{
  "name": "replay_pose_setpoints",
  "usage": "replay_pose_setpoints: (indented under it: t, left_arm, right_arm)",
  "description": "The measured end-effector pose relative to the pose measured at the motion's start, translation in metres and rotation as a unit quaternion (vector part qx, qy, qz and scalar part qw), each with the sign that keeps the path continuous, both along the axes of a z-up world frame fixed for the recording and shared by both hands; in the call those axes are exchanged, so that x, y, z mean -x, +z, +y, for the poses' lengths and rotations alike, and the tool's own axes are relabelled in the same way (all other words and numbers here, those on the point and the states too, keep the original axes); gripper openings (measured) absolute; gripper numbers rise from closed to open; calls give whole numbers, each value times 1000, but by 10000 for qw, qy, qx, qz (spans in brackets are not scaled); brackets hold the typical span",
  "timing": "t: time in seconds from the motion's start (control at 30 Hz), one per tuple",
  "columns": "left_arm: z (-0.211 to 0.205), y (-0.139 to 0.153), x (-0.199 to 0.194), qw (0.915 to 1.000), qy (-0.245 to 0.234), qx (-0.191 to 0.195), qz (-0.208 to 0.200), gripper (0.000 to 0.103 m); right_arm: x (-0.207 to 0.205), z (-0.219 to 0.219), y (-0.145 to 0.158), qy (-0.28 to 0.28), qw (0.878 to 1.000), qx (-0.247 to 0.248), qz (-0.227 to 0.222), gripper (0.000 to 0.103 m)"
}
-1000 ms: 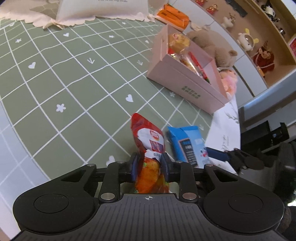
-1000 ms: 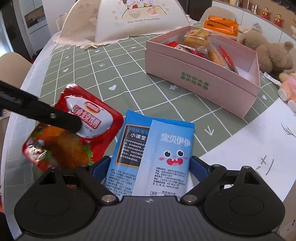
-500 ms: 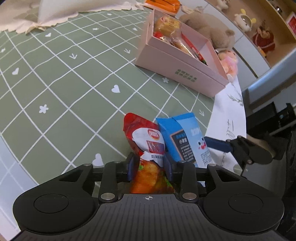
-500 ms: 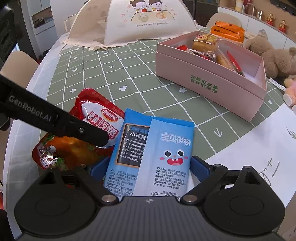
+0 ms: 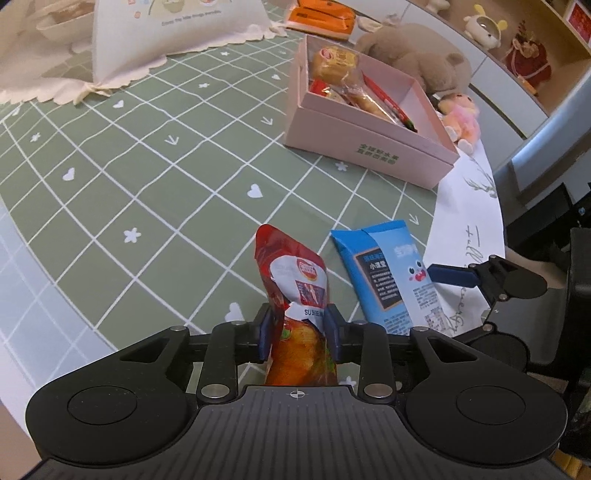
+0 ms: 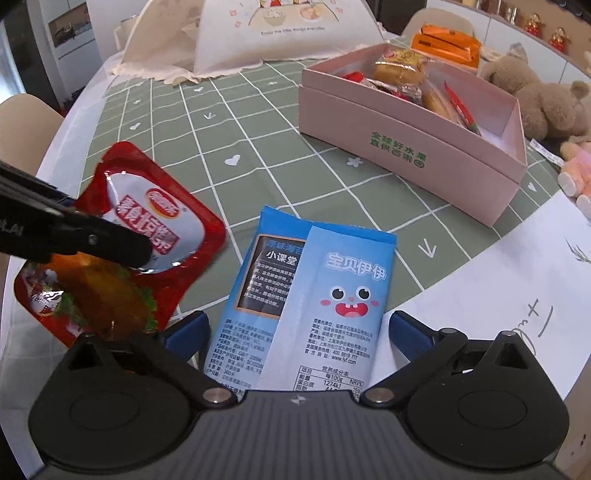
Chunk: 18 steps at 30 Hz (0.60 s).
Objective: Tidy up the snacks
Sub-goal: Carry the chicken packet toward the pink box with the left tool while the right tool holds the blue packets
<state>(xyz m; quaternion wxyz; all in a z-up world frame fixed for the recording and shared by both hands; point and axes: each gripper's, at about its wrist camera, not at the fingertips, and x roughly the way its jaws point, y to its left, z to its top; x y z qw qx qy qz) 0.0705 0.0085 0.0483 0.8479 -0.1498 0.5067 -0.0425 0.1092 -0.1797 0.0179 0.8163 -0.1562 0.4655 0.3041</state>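
My left gripper (image 5: 298,328) is shut on a red snack pouch (image 5: 295,284) and holds it above the green checked tablecloth (image 5: 147,177). The pouch also shows in the right wrist view (image 6: 147,221), with a left finger across it. My right gripper (image 6: 298,332) is open, its blue fingers on either side of a blue snack packet (image 6: 314,295) that lies flat on the cloth; the packet also shows in the left wrist view (image 5: 384,273). An open pink box (image 6: 406,147) holding several wrapped snacks stands farther back; it also shows in the left wrist view (image 5: 369,147).
A white food cover tent (image 6: 288,33) stands at the back. An orange packet (image 6: 447,44), a teddy bear (image 6: 535,99) and a pink plush toy (image 5: 461,114) lie beyond the box. A white paper sheet (image 6: 498,280) lies at the right table edge.
The left gripper has lifted and carried the red pouch, with the pink box now nearer the view's centre. The right gripper stays open around the blue packet.
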Motion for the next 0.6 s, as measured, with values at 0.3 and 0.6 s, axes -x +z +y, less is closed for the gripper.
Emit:
replay_pose_setpoints:
  t: [0.3, 0.6]
  left_arm:
    - [7, -8, 4, 9991, -75, 414, 36, 33]
    - [-6, 11, -7, 9954, -677, 577, -363, 27]
  right_arm:
    - [-2, -9, 18, -320, 9994, 87, -4, 84]
    - [12, -40, 68, -789, 9962, -225, -299, 83]
